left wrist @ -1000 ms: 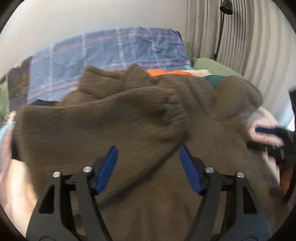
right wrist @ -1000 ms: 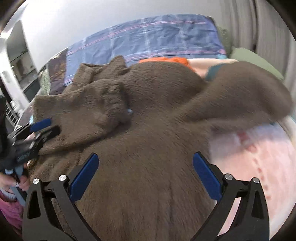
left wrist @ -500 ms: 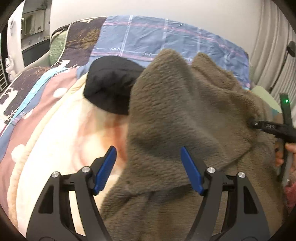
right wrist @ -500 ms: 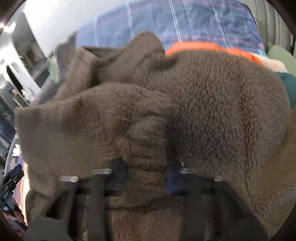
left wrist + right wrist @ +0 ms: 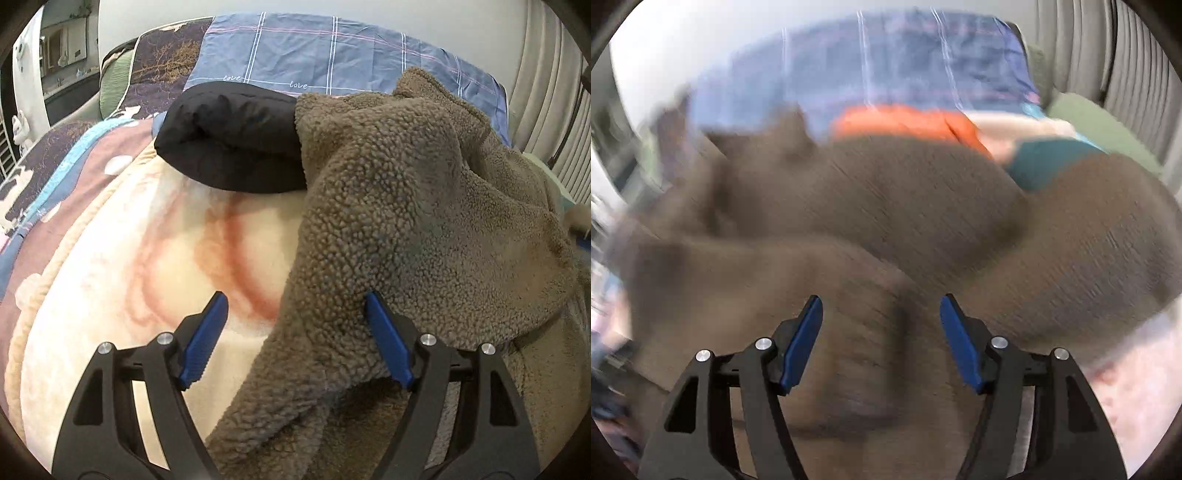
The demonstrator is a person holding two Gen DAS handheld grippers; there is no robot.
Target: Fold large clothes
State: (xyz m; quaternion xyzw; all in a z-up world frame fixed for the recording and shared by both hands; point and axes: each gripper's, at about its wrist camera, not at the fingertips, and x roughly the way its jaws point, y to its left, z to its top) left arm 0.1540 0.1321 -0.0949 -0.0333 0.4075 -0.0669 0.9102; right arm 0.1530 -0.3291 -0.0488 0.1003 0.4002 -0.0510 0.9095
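A large brown fleece garment (image 5: 406, 221) lies heaped on the bed and fills the right half of the left wrist view. Its left edge hangs down between the jaws of my left gripper (image 5: 295, 299). The jaws are opening: the right pad brushes the fleece, the left pad stands over bare blanket. In the blurred right wrist view the same fleece (image 5: 886, 206) spreads under my right gripper (image 5: 881, 301). Those jaws are also opening, with the pads apart and a fleece fold lying loose below them.
A black folded garment (image 5: 236, 147) lies behind the fleece on a cream and pink blanket (image 5: 129, 258). A blue checked pillow (image 5: 332, 55) is at the bed's head. An orange garment (image 5: 905, 122) and a teal one (image 5: 1045, 162) lie beyond the fleece. A curtain (image 5: 1108, 55) hangs at the right.
My left gripper swung from over the fleece to its left edge and tilted down. My right gripper pinched a fleece fold half a second ago, then opened and drew back.
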